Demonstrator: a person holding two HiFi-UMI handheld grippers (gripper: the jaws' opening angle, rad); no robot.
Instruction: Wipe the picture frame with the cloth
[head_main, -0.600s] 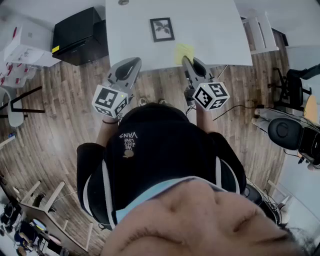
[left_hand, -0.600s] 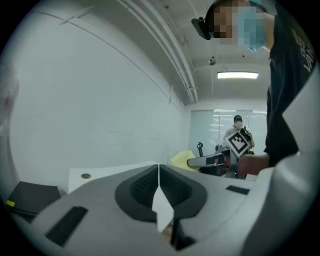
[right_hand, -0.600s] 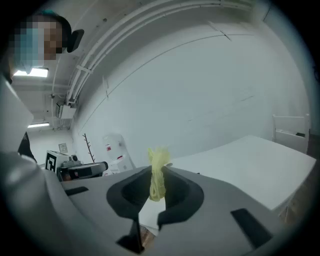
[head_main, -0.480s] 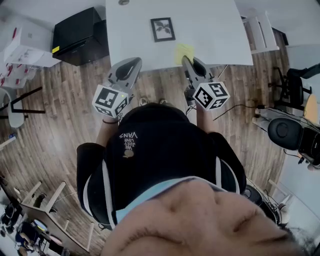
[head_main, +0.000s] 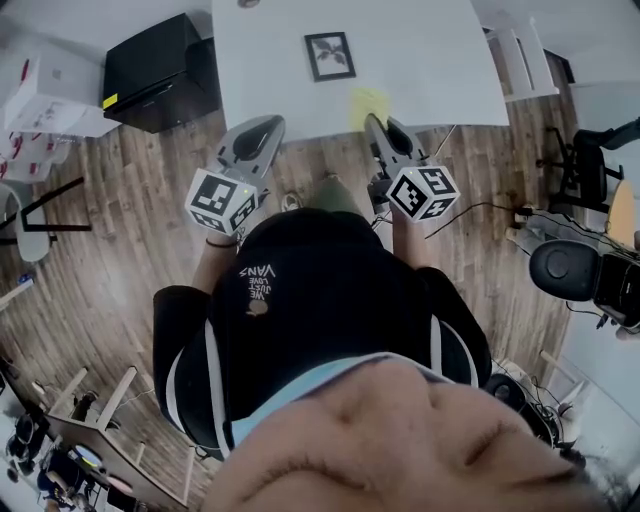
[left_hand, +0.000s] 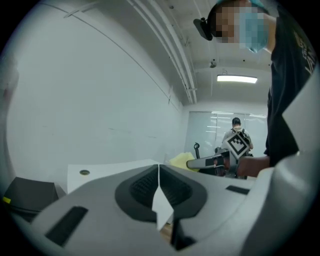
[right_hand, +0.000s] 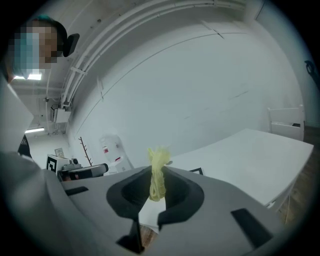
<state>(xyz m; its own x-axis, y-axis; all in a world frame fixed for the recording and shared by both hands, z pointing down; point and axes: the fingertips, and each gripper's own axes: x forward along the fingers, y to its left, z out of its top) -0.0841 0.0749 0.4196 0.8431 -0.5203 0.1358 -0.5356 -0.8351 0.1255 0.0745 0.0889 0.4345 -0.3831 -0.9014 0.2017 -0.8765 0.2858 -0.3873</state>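
Note:
A small dark picture frame lies flat on the white table, towards its far middle. My right gripper is at the table's near edge, shut on a yellow cloth that spreads on the tabletop ahead of it. In the right gripper view the cloth is bunched between the closed jaws, with the frame's corner just behind. My left gripper hangs at the near edge further left, shut with nothing in it.
A black cabinet stands left of the table and a white chair to its right. White boxes sit at far left. Office chairs and cables lie on the wooden floor at right.
Both grippers hold almost the same place. The view has shifted slightly and the person's foot now shows below the table edge.

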